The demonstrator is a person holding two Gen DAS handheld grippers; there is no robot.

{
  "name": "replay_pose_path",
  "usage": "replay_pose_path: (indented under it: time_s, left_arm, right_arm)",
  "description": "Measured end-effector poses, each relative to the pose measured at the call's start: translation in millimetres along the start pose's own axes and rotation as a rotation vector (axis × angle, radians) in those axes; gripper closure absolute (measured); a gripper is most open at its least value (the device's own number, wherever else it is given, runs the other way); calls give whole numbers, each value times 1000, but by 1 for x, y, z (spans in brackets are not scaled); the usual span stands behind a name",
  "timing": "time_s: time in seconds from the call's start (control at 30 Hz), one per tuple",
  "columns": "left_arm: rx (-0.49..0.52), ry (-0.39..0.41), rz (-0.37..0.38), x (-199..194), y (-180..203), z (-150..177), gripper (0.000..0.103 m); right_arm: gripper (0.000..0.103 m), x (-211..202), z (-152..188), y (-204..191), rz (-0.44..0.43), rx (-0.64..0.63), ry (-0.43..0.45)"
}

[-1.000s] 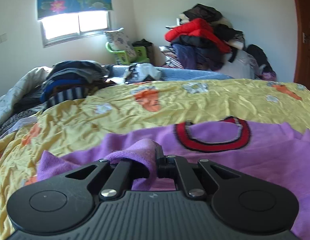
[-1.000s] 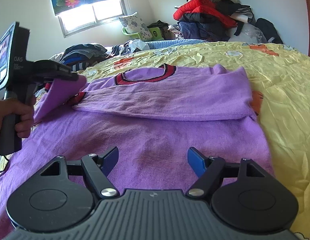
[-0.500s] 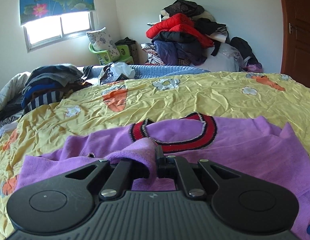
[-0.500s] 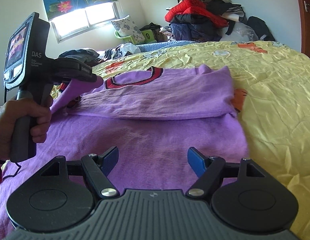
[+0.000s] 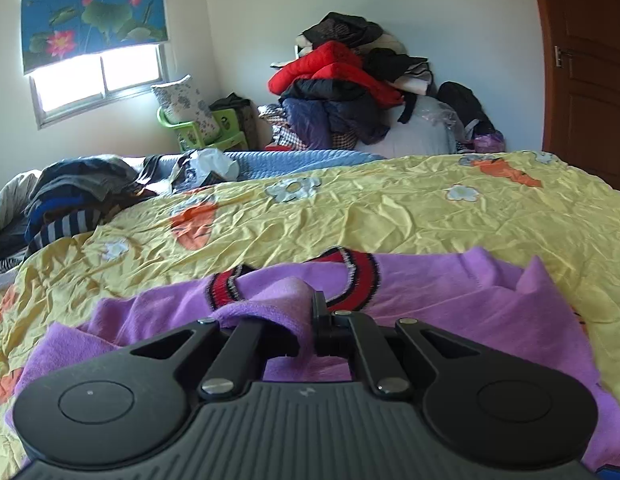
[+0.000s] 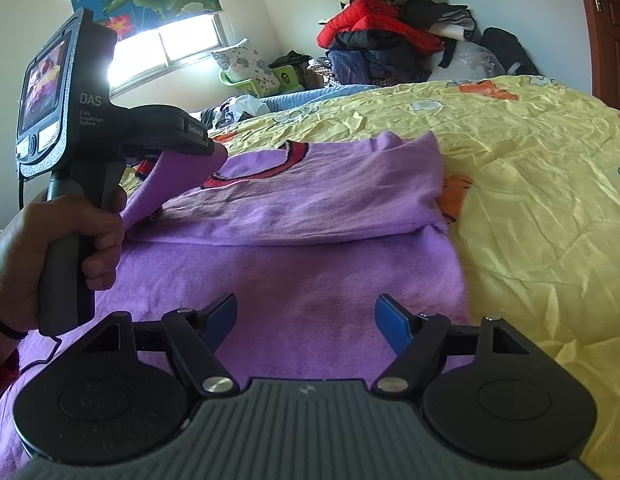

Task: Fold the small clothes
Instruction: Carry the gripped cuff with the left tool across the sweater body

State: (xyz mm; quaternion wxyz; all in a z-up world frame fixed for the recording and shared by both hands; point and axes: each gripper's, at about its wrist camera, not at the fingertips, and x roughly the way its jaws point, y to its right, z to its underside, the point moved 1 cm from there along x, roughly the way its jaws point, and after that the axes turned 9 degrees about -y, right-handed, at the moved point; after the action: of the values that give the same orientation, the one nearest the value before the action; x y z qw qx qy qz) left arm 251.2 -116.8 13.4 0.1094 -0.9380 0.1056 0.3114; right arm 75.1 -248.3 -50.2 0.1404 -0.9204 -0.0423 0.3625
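A small purple knit sweater with a red-and-black ribbed collar (image 6: 310, 208) lies spread on the crinkled yellow bedsheet printed with flowers and carrots (image 6: 529, 168), its right sleeve already laid across the chest below the collar. The left gripper (image 5: 310, 316) is clamped on a fold of the purple cloth, apparently the left sleeve, and holds it lifted just beside the collar; a hand (image 6: 50, 256) grips its handle. The right gripper (image 6: 306, 316) hovers with its blue pads (image 6: 393, 324) spread wide over the sweater's lower body, well below the collar, holding nothing.

The step in hand looks like folding the left sleeve in over the chest. The next move probably calls for carrying the pinched cloth across toward the collar's far side, laying it flat on the folded right sleeve, then letting go. The free gripper could press the body down so the sweater does not drag along the sheet.
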Motion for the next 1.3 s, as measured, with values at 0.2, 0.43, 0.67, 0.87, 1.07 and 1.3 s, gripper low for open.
replay_pose_path:
  time_s: [0.2, 0.43, 0.67, 0.87, 1.07, 1.3]
  left_arm:
    - [8, -7, 23, 3, 15, 0, 99]
    - [21, -14, 48, 5, 32, 2, 99]
    - [32, -26, 58, 12, 46, 3, 99]
    - [67, -71, 62, 22, 56, 9, 98]
    - [142, -94, 42, 23, 73, 16, 98]
    - [271, -107, -30, 27, 92, 19, 67]
  right_arm:
    - [27, -2, 2, 4, 5, 10, 4]
    - [27, -5, 2, 9, 10, 19, 10]
    - [27, -9, 3, 16, 20, 29, 16]
    - [27, -13, 5, 20, 27, 38, 20]
    - [27, -14, 5, 24, 31, 48, 22]
    - [27, -17, 7, 28, 37, 50, 19]
